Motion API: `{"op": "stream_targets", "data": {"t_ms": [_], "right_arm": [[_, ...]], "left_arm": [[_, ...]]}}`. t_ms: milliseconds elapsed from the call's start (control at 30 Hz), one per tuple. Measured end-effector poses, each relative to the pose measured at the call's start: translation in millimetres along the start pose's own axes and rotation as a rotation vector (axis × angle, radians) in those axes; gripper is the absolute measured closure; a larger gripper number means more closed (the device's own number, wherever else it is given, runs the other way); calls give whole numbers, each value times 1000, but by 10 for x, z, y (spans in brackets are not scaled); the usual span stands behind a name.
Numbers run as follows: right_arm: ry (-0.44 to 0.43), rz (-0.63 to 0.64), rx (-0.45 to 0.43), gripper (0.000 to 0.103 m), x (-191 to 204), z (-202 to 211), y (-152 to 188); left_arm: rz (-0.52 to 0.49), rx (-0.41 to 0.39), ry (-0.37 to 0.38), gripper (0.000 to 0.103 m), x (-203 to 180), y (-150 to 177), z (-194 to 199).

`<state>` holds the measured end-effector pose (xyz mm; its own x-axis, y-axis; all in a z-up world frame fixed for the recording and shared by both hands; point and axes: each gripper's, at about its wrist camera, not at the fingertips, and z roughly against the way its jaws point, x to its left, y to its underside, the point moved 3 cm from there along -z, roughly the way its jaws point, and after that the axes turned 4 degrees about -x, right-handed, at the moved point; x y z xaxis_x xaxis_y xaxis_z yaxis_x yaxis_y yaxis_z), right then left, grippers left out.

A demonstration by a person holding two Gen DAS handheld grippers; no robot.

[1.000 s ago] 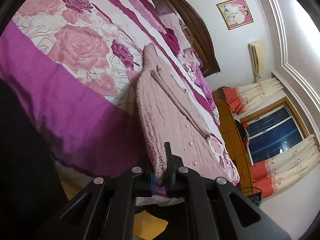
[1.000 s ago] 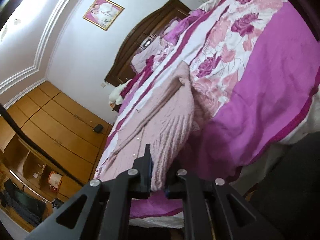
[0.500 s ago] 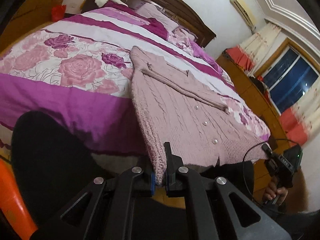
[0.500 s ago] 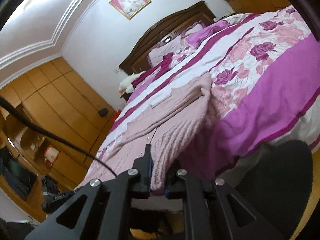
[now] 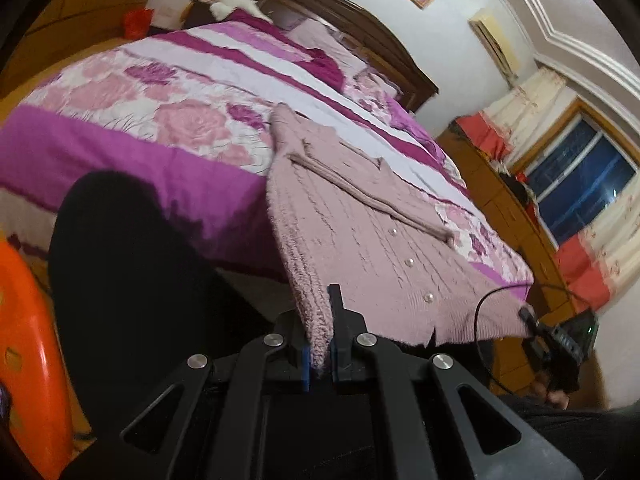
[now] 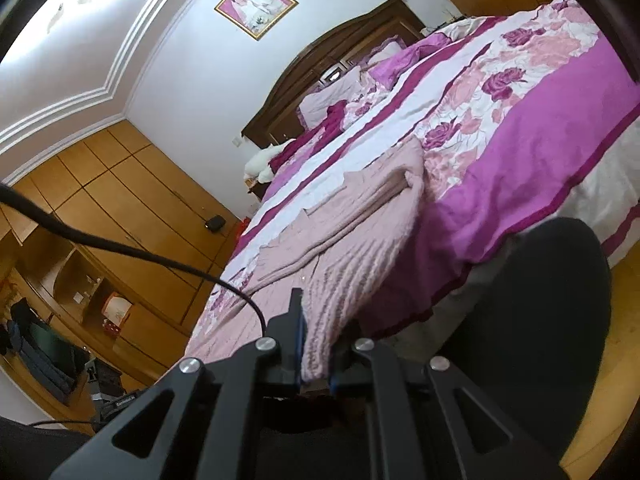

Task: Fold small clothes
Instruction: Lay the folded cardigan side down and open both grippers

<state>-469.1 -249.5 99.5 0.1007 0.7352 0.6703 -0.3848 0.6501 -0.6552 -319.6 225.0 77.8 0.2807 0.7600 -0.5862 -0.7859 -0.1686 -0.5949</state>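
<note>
A: Where is the garment?

B: A pink knitted cardigan (image 5: 360,216) lies stretched from the floral bedspread (image 5: 120,112) out past the bed's near edge, its hem lifted off the mattress.

A: And the tools?

B: The left gripper (image 5: 320,344) is clamped on one hem corner. The right gripper (image 6: 316,344) is clamped on the other corner. The sleeves are folded across the cardigan's buttoned front.
</note>
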Motion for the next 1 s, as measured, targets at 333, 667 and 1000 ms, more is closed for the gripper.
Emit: {"op": "stream_targets", "data": {"t_ms": [333, 667, 1000], "right_arm": [[19, 115, 6, 94, 279, 294, 122], [-30, 76, -69, 94, 262, 162, -323], [-65, 42, -130, 94, 159, -593, -1065]], "left_arm": [[-84, 3, -55, 103, -162, 139, 325], [-90, -88, 23, 103, -246, -495, 158], [-102, -121, -15, 103, -173, -1456, -523]]}}
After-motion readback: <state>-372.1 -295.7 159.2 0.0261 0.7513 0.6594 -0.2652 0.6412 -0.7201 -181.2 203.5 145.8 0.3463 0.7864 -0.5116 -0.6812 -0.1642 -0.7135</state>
